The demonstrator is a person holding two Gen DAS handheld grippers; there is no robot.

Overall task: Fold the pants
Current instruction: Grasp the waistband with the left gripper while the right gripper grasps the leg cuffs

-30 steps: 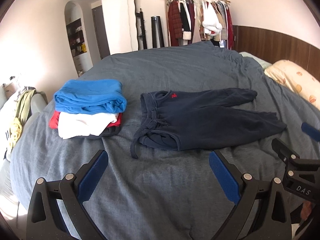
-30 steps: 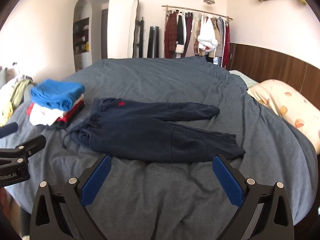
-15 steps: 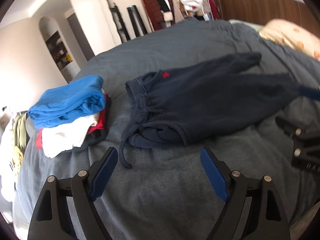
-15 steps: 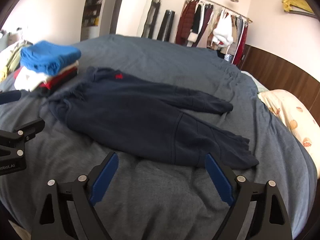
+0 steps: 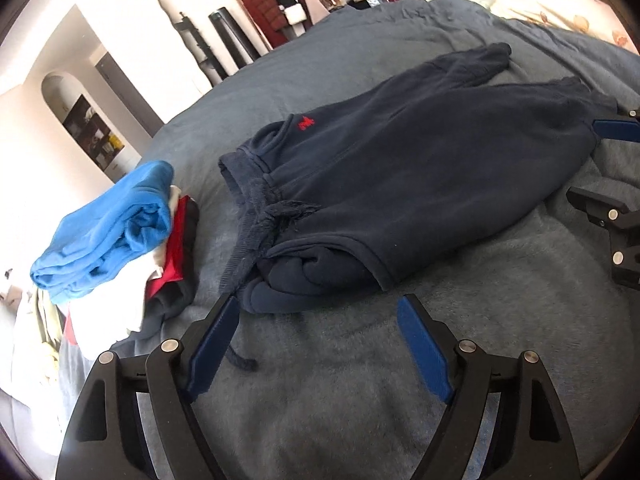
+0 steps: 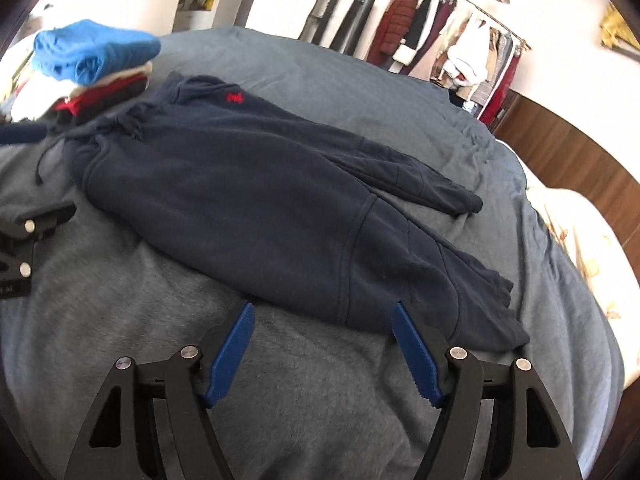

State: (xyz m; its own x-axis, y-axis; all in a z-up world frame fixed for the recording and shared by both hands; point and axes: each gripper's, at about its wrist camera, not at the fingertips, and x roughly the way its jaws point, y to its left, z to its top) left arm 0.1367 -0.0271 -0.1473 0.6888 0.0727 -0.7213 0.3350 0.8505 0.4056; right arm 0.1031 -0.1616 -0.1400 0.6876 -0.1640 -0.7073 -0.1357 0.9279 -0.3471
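A grey-blue bedspread covers the bed and fills most of both views. On it lie the navy pants, spread lengthwise with the waistband toward 10 o'clock in the right wrist view and the two legs running toward 4 o'clock; the upper leg ends in a cuff at about 3 o'clock, the lower leg in a frayed hem near 4 o'clock. In the left wrist view the same pants run from centre toward 2 o'clock, waistband nearest the camera, with a red logo just below the band and a drawstring trailing down toward 7 o'clock. A stack of folded clothes, blue on top over white, red and dark layers, sits just beside the waistband at 9 o'clock. A clothes rack stands against the far wall at 1 o'clock, and a patterned pillow lies at 3 o'clock. The left gripper is tilted down at the bed, its blue-padded fingers spread wide and holding nothing, just short of the folded waist edge. The right gripper is angled down likewise, fingers spread and empty, their tips at the near edge of the lower leg.
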